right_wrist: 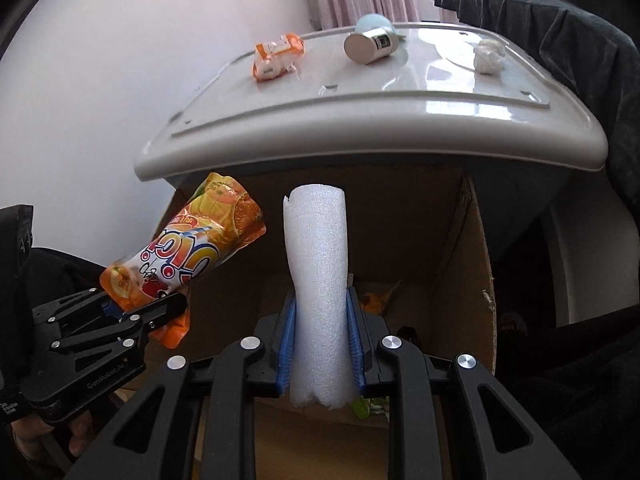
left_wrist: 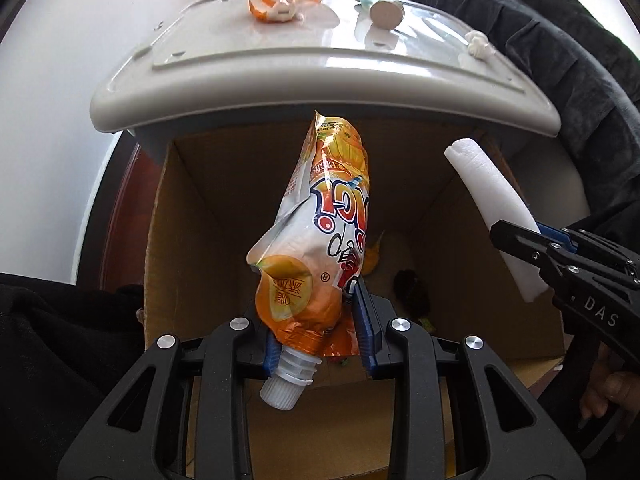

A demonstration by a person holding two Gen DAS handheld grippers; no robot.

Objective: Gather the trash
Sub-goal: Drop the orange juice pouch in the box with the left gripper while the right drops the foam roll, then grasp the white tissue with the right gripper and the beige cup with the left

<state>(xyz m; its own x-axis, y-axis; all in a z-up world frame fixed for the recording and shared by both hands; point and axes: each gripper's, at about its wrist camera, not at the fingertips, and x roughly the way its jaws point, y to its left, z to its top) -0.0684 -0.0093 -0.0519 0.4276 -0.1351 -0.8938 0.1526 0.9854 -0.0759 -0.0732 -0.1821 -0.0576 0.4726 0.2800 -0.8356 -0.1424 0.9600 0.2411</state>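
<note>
A: While my left camera looks down, what lies around?

B: An open cardboard box point(left_wrist: 192, 240) sits below, dark scraps on its bottom. Behind it stands a grey plastic lid point(left_wrist: 320, 76) serving as my counter, and three pieces of trash lie on it: one crumpled orange wrapper point(left_wrist: 276, 2), one small cylinder container point(left_wrist: 386, 14) on its side, one white paper wad point(left_wrist: 478, 44). Dark cloth point(left_wrist: 560, 52) drapes along the right.

A: And your left gripper?

B: My left gripper point(left_wrist: 318, 324) is nearly pressed together, pinching one orange drink pouch point(left_wrist: 320, 232) near its white cap, above the box. My right gripper point(left_wrist: 520, 248) enters from the right, clamped on one white foam strip point(left_wrist: 496, 208).

A: When you switch to the right camera?

B: Same counter lid point(right_wrist: 380, 120), same three pieces: wrapper point(right_wrist: 276, 56), container point(right_wrist: 370, 46), wad point(right_wrist: 488, 56). The box point(right_wrist: 472, 264) is open beneath its edge.

A: The right gripper there?

B: My right gripper point(right_wrist: 320, 328) squeezes the foam strip point(right_wrist: 316, 280) between its blue pads, strip upright over the box. At left, my left gripper point(right_wrist: 144, 310) pinches the pouch point(right_wrist: 188, 248), tilted, just beside the foam but apart.
</note>
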